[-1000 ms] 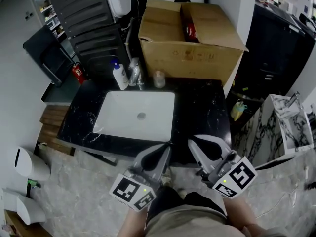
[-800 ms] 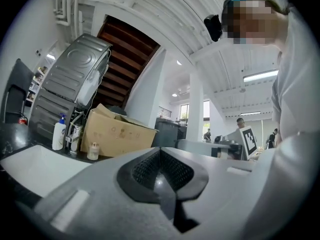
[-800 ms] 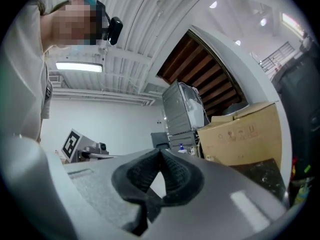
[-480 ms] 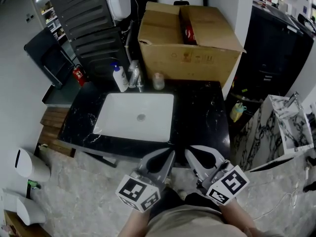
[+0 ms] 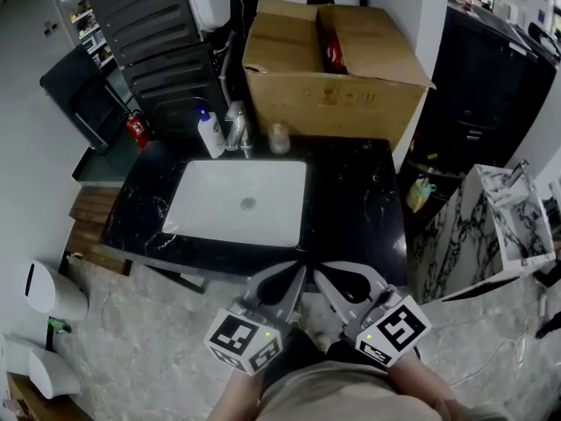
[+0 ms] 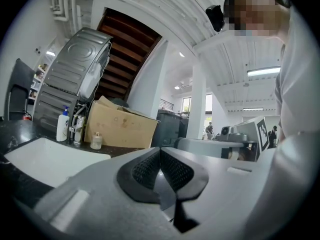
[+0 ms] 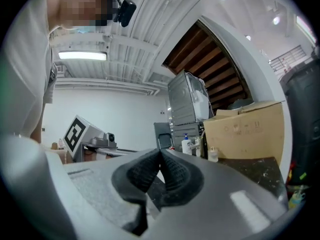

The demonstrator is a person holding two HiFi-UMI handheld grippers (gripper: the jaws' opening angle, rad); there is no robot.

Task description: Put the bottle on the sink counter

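Observation:
A white bottle (image 5: pixel 210 134) with a blue pump top stands on the black marble sink counter (image 5: pixel 355 204), behind the white basin (image 5: pixel 241 202) and left of the faucet (image 5: pixel 237 128). The bottle also shows far off in the left gripper view (image 6: pixel 62 125) and the right gripper view (image 7: pixel 186 145). Both grippers hang side by side in front of the counter's near edge, close to the person's body. My left gripper (image 5: pixel 295 279) (image 6: pixel 160 151) is shut with nothing in it. My right gripper (image 5: pixel 323 277) (image 7: pixel 160 154) is likewise shut and empty.
A big open cardboard box (image 5: pixel 333 60) sits at the back of the counter, with a small jar (image 5: pixel 280 139) in front of it. A red extinguisher (image 5: pixel 136 130) stands at the left, a marble-patterned stand (image 5: pixel 517 217) at the right, and white bins (image 5: pixel 53 292) on the floor.
The two grippers have drawn closer together, the right one sliding left and a little nearer the body. Both stay shut and empty.

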